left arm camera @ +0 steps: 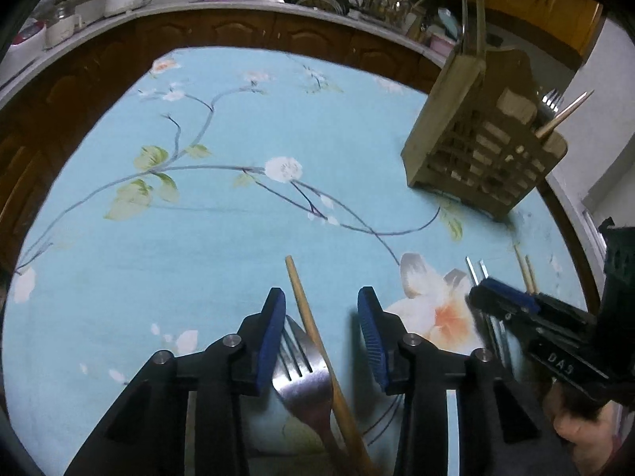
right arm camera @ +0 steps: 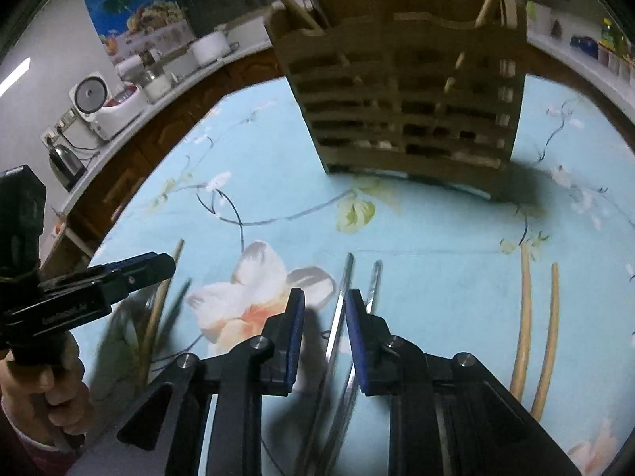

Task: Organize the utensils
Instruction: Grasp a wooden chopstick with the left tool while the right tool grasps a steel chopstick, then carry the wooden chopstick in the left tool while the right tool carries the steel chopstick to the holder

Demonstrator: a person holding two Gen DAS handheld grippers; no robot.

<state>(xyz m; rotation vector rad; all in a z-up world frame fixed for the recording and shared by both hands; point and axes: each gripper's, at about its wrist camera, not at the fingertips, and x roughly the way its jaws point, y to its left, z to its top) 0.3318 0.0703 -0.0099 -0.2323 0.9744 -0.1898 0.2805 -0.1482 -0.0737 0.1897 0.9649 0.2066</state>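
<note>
A wooden slatted utensil holder (left arm camera: 482, 135) stands on the blue floral tablecloth (left arm camera: 222, 234), with chopsticks and a fork in it; it also shows in the right wrist view (right arm camera: 405, 91). My left gripper (left arm camera: 321, 317) is open, its jaws on either side of a steel fork (left arm camera: 303, 373) and a wooden chopstick (left arm camera: 313, 337) lying on the cloth. My right gripper (right arm camera: 325, 313) is open around two metal chopsticks (right arm camera: 337, 317) on the cloth. The left gripper also shows in the right wrist view (right arm camera: 131, 273).
Two wooden chopsticks (right arm camera: 535, 325) lie to the right of the right gripper. A kitchen counter (left arm camera: 238, 4) with pots and a rice cooker (right arm camera: 107, 107) runs behind the table. The tablecloth (right arm camera: 436, 238) covers the table.
</note>
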